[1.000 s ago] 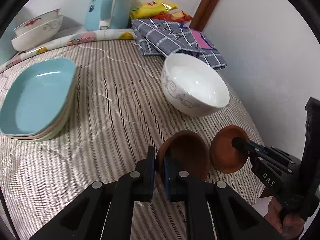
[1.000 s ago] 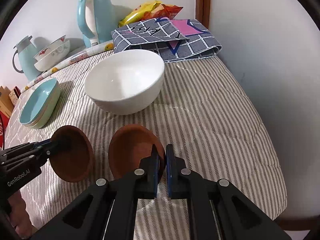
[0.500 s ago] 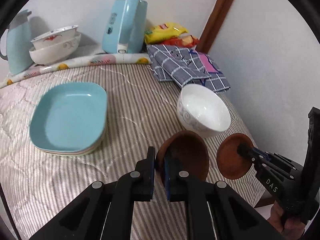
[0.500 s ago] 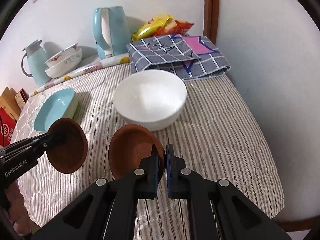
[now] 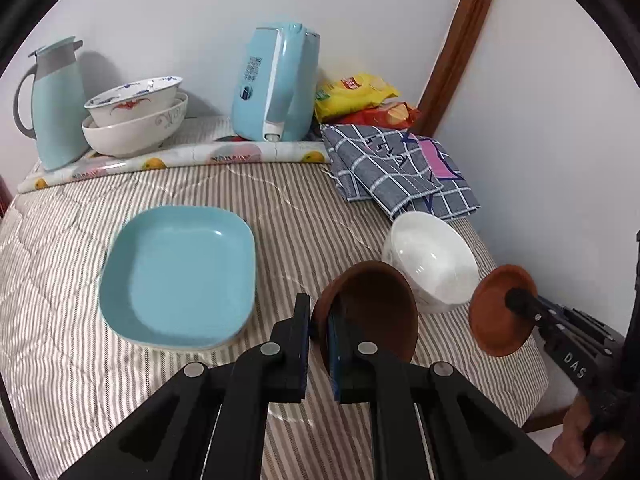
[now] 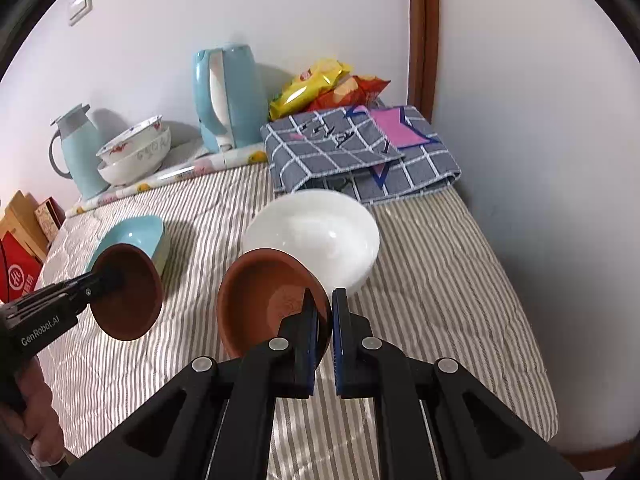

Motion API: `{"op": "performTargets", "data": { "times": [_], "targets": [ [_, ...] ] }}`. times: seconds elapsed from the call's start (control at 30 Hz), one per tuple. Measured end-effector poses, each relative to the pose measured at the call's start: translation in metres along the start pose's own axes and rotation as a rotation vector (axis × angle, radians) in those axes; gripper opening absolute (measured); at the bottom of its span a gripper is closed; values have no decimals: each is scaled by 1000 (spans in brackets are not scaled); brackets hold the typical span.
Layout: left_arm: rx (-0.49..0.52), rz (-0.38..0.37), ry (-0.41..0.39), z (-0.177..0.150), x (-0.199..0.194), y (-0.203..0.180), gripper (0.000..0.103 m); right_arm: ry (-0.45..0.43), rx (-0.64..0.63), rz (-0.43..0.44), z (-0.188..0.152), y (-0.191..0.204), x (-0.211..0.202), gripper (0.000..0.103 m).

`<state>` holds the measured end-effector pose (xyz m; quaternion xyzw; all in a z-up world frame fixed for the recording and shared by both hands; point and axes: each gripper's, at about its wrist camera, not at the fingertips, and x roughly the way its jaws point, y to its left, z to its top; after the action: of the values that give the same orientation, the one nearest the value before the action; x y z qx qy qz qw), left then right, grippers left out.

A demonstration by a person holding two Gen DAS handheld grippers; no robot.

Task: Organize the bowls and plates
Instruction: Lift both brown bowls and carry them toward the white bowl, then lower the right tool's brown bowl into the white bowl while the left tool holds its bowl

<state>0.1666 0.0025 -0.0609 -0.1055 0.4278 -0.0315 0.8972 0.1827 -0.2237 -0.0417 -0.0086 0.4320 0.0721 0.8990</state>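
— Holding one brown bowl in each hand, you have both lifted above the striped bed (image 5: pixel 304 216). Your left hand-held gripper (image 5: pixel 318 336) is clenched on the rim of the darker brown bowl (image 5: pixel 372 308), one finger outside the wall and one inside, over the bed's near edge.

— And the right one?

— Your right hand-held gripper (image 6: pixel 325 330) is clamped the same way on the rim of the reddish brown bowl (image 6: pixel 264 300), tilted so its hollow faces the camera. The two bowls hang side by side, apart from each other.

— Where is the rest of the crockery?

— A white bowl (image 6: pixel 316 236) sits on the bed near the right edge, just behind your two bowls. The stacked blue plates (image 5: pixel 176 272) lie toward the left side. Two patterned bowls (image 5: pixel 136 116), nested, stand at the far edge by the wall, between a pale thermos (image 5: pixel 56 104) and a blue kettle (image 5: pixel 276 84). A checked cloth (image 5: pixel 396 168) lies folded in the far right corner, with snack bags (image 5: pixel 356 92) behind it
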Motion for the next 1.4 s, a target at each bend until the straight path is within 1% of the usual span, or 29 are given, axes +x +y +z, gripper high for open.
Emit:
{"op": "performTargets", "data": {
  "times": [0.23, 0.4, 0.5, 0.63, 0.77, 1.0, 1.4],
  "targets": [
    [7, 27, -20, 19, 4, 7, 8, -29, -16, -22, 19, 6, 4, 7],
    [7, 48, -26, 32, 9, 12, 8, -38, -19, -12, 32, 11, 12, 7],
    [-2, 56, -23, 38, 12, 16, 8, -36, -20, -7, 37, 14, 17, 7],
    [15, 74, -30, 47, 13, 16, 8, -34, -21, -4, 42, 16, 23, 7],
    [12, 77, -29, 54, 16, 18, 8, -37, -11, -7, 44, 13, 27, 7],
    [17, 80, -21, 59, 23, 14, 8, -24, -7, -22, 46, 3, 37, 7],
    [14, 97, 11, 61, 42, 11, 8, 45, -9, -25, 43, -6, 74, 7]
  ]
}}
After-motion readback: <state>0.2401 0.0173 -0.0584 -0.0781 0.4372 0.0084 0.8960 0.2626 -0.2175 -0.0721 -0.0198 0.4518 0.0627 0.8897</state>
